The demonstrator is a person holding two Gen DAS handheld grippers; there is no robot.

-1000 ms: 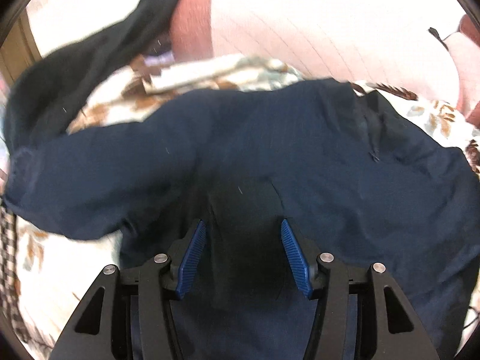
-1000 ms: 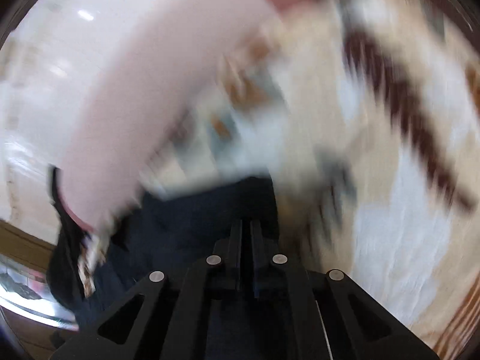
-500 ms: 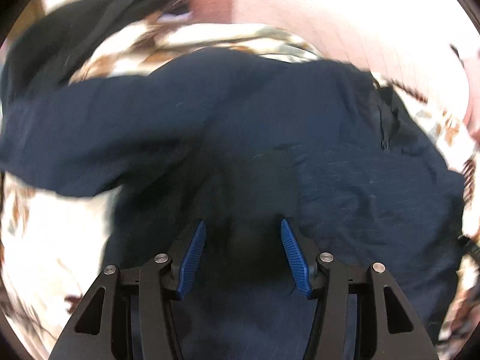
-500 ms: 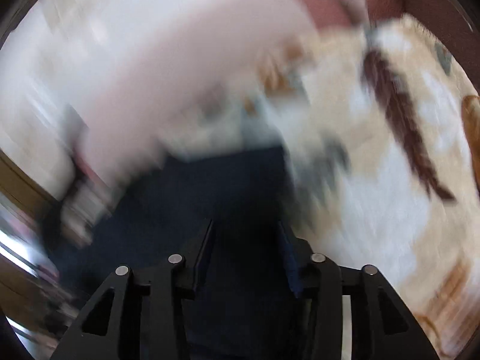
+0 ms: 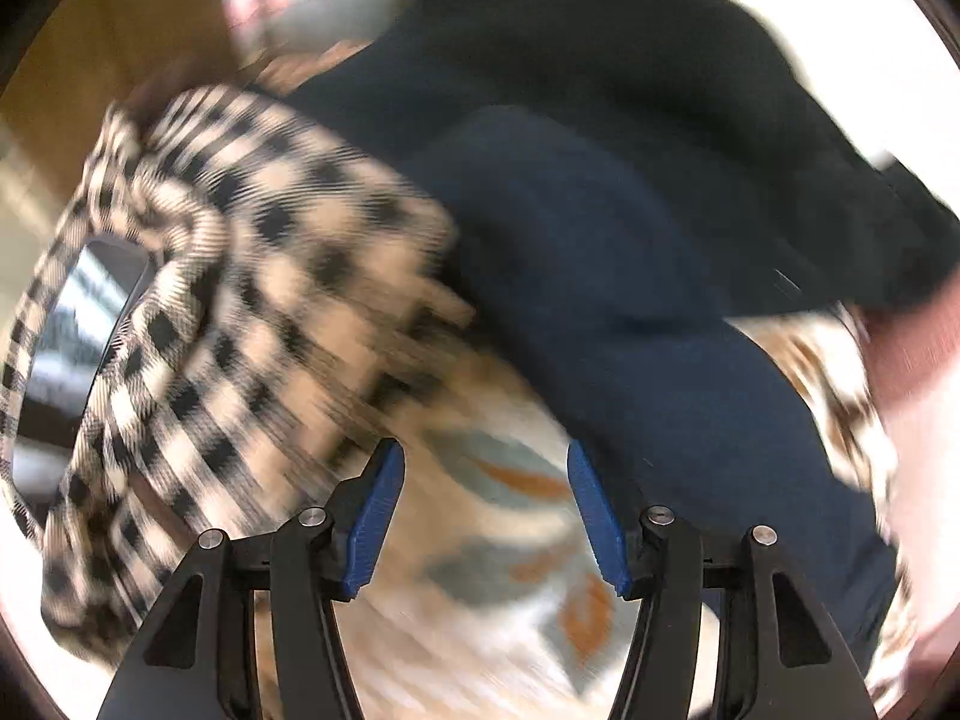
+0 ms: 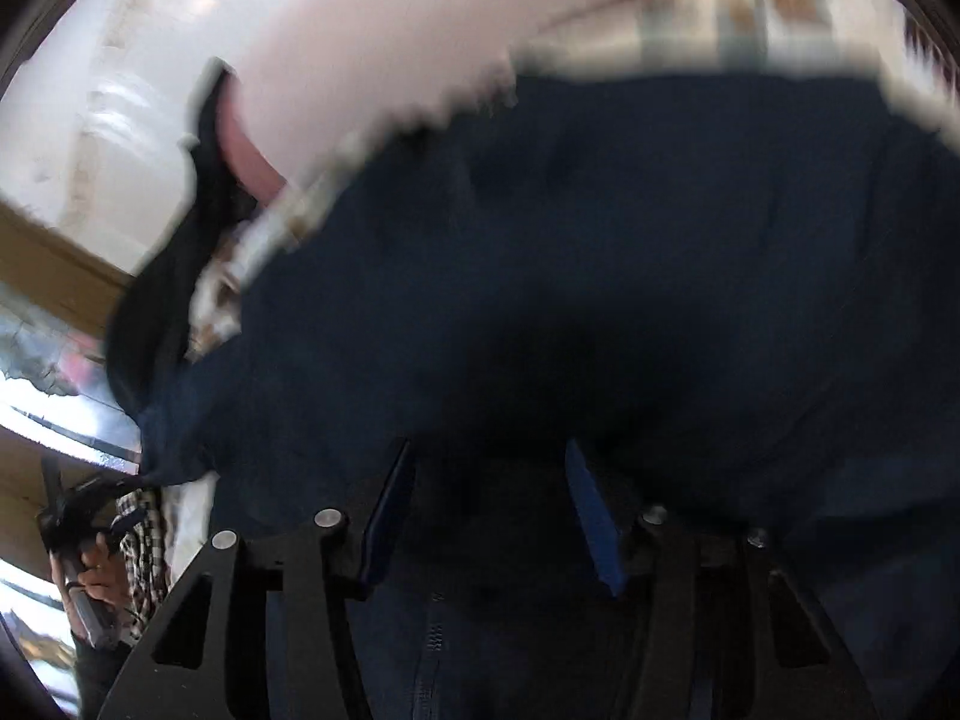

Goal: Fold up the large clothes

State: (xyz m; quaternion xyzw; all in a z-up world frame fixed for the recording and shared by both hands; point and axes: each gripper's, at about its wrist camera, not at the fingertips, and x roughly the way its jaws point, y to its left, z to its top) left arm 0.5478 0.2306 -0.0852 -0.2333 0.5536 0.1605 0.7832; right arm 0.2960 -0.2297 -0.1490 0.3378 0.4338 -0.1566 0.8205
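A dark navy garment lies spread over a leaf-patterned cover. In the right wrist view it fills most of the frame, and my right gripper is open just over it with nothing between its blue pads. In the left wrist view the navy garment lies to the right, and my left gripper is open and empty over bare patterned cover. Both views are motion-blurred.
A black-and-white checked garment lies heaped to the left of my left gripper. A black garment lies beyond the navy one. A pale pink cushion sits behind. The left gripper in a hand shows at lower left.
My left gripper has swung left, off the navy garment toward the checked one. My right gripper has opened, let go of the navy cloth, and now hangs over it.
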